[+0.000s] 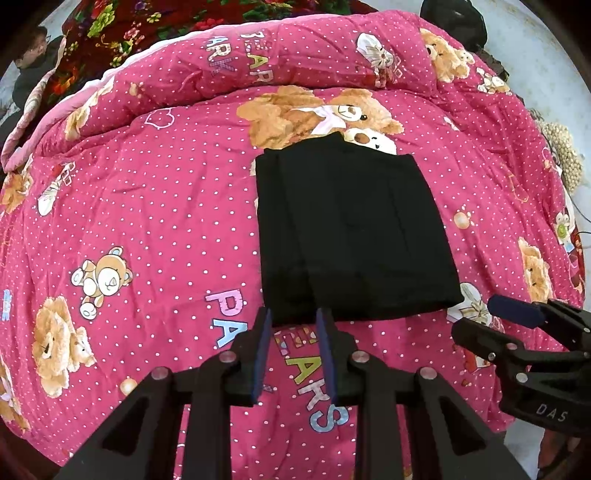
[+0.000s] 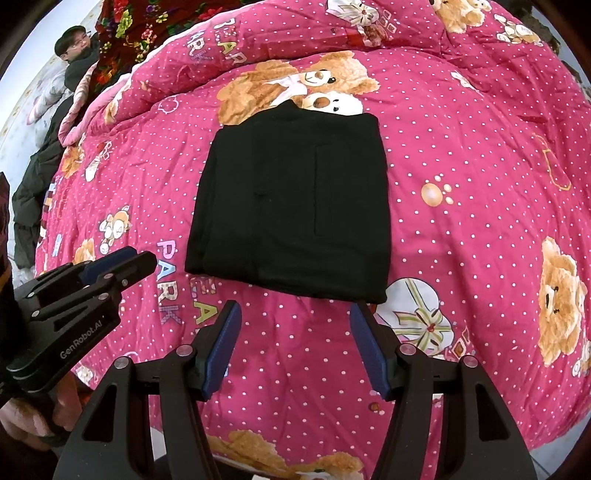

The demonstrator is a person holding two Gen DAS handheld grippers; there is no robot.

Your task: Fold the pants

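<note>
1. Left wrist view: the black pants (image 1: pixel 351 232) lie folded into a flat rectangle on the pink bear-print quilt (image 1: pixel 147 206) covering the bed. The left claw (image 1: pixel 294 314) hovers at their near edge, jaws narrowly apart and empty. The right claw (image 1: pixel 517 314) sits off to the right. A dark floral blanket (image 1: pixel 122 22) and a seated person (image 1: pixel 33 59) lie beyond.

2. Right wrist view: the right claw (image 2: pixel 295 314) stands wide apart, empty, just short of the pants (image 2: pixel 291 199). Nothing blocks them.

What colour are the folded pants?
Plain black pants; clearest in the right wrist view.
</note>
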